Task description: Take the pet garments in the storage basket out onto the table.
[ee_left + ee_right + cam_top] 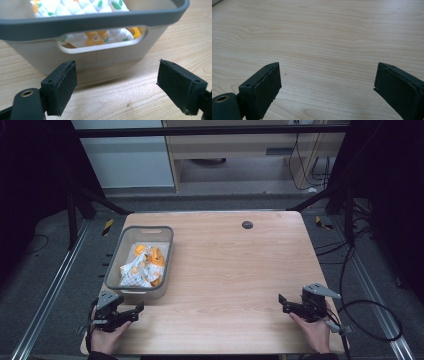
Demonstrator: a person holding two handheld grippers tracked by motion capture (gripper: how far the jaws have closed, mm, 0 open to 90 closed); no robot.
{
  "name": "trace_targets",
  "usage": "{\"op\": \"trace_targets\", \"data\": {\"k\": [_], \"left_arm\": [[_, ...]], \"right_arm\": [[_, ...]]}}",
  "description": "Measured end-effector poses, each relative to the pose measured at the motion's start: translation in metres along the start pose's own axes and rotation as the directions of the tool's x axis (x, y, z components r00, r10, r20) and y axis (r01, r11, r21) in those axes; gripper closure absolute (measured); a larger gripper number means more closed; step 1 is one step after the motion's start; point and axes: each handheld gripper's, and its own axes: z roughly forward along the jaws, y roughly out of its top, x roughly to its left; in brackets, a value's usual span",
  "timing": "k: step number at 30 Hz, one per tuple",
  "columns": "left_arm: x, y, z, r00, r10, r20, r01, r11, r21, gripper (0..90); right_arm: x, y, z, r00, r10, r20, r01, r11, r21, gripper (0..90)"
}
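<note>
A grey plastic basket [122, 245] stands at the left of the wooden table [225, 265]. Inside it lies a crumpled white cloth with orange flowers and green leaves [141, 266]. My left gripper [134, 312] rests near the table's front left corner, just below the basket, open and empty. In the left gripper view the basket's near wall [105, 55] with its handle slot is close ahead, and the cloth [95, 37] shows through the slot. My right gripper [284, 304] sits at the front right, open and empty, pointing left over bare wood [327, 50].
A small dark round disc [247, 224] is set in the table near its far edge. Cables [370, 320] trail on the floor to the right. Black frame legs and rails stand around the table.
</note>
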Motion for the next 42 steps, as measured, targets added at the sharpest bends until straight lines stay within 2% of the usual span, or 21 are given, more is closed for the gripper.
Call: {"op": "trace_targets", "data": {"k": [2, 4, 8, 18, 25, 33, 38, 42], "left_arm": [[0.0, 0.0, -0.001, 1.0, 0.0, -0.007, 0.0, 1.0, -0.005, 16.5], [-0.001, 0.002, -0.006, 0.9998, -0.006, -0.02, 0.005, 0.9995, -0.032, 17.1], [-0.002, 0.003, -0.009, 0.9998, -0.014, -0.018, 0.013, 0.9987, -0.05, 18.7], [-0.001, 0.007, -0.015, 0.999, -0.024, -0.037, 0.022, 0.9972, -0.072, 20.2], [-0.006, 0.011, -0.019, 0.9993, -0.02, -0.031, 0.017, 0.9955, -0.093, 20.2], [-0.004, 0.017, -0.025, 0.9993, -0.025, -0.029, 0.021, 0.9924, -0.121, 20.2], [-0.003, 0.027, -0.029, 0.9991, -0.031, -0.03, 0.026, 0.9888, -0.147, 20.1], [-0.007, 0.036, -0.032, 0.9994, -0.019, -0.028, 0.014, 0.9856, -0.168, 20.1]], "right_arm": [[0.003, 0.0, 0.002, 0.9998, -0.02, 0.005, 0.02, 1.0, 0.01, 7.3], [0.005, 0.0, 0.004, 0.9995, -0.03, 0.008, 0.03, 0.999, 0.027, 7.7], [0.006, -0.001, 0.006, 0.9994, -0.035, 0.005, 0.035, 0.999, 0.039, 8.5], [0.008, 0.0, 0.005, 0.9993, -0.037, -0.005, 0.038, 0.999, 0.03, 8.8], [0.009, -0.001, 0.006, 0.9986, -0.052, 0.001, 0.052, 0.998, 0.027, 8.8], [0.01, -0.001, 0.007, 0.9981, -0.062, -0.006, 0.062, 0.998, 0.028, 9.2], [0.01, -0.001, 0.007, 0.9978, -0.065, -0.005, 0.066, 0.998, 0.019, 9.9], [0.01, -0.001, 0.007, 0.9976, -0.069, -0.004, 0.069, 0.998, 0.01, 10.6]]}}
